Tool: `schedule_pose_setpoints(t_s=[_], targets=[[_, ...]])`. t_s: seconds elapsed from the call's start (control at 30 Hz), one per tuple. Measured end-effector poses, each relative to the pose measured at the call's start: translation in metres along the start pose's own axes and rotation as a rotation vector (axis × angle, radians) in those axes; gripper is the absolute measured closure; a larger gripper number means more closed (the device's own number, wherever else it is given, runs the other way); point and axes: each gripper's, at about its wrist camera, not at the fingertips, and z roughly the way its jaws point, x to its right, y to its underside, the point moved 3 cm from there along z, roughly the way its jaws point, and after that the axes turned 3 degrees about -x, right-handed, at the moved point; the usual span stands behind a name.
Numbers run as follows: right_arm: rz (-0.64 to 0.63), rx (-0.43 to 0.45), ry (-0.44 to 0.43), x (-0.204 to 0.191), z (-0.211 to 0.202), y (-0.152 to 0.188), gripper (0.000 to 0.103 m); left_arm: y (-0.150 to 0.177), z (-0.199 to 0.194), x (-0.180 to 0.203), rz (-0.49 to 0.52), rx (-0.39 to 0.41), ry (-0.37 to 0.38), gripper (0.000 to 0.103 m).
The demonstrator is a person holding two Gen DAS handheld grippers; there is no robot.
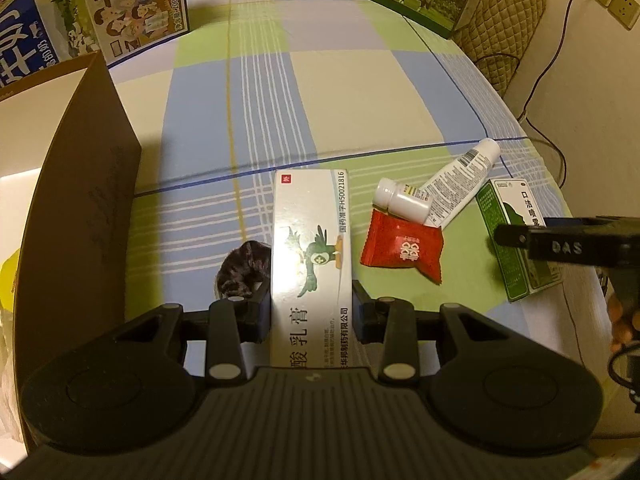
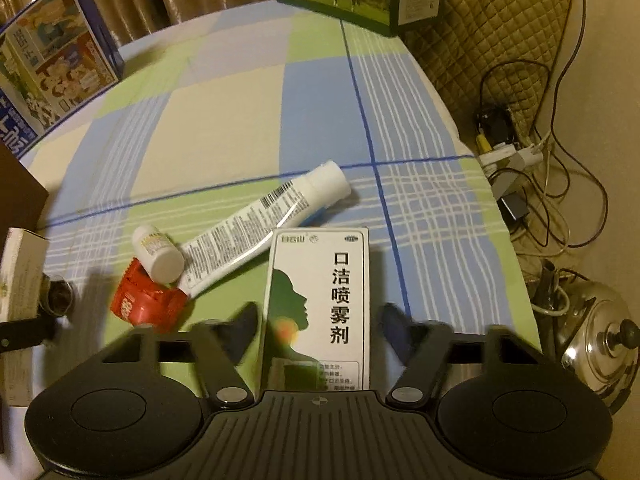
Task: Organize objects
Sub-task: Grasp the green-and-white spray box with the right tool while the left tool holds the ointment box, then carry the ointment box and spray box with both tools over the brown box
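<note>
Two grasps underway: left gripper [image 1: 312,312] clamps the white cardboard ointment carton [image 1: 310,248]; right gripper [image 2: 318,320] straddles the green-white spray carton [image 2: 320,304], pads not visibly touching. Next: close fully, lift.

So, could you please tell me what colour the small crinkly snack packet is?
Red, with a white printed mark; clearest in the left wrist view.

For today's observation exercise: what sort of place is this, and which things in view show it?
Probably a room in a home: a table under a checked cloth, milk cartons, a steel kettle on the floor, and a tangle of cables beside the wall.
</note>
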Motion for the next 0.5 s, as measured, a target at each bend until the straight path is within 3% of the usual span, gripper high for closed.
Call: schedule_pose_setpoints(t_s=[0.2,0.5], targets=[[-0.044,-0.009,-0.009,0.004,-0.006,0.012,0.05,0.008,-0.008,-0.004,-0.029,0.007,-0.013,0.07],[-0.047,0.004,-0.097,0.009,-0.034,0.032,0.051,0.021,-0.02,-0.002,-0.057,0.021,-0.015,0.07]])
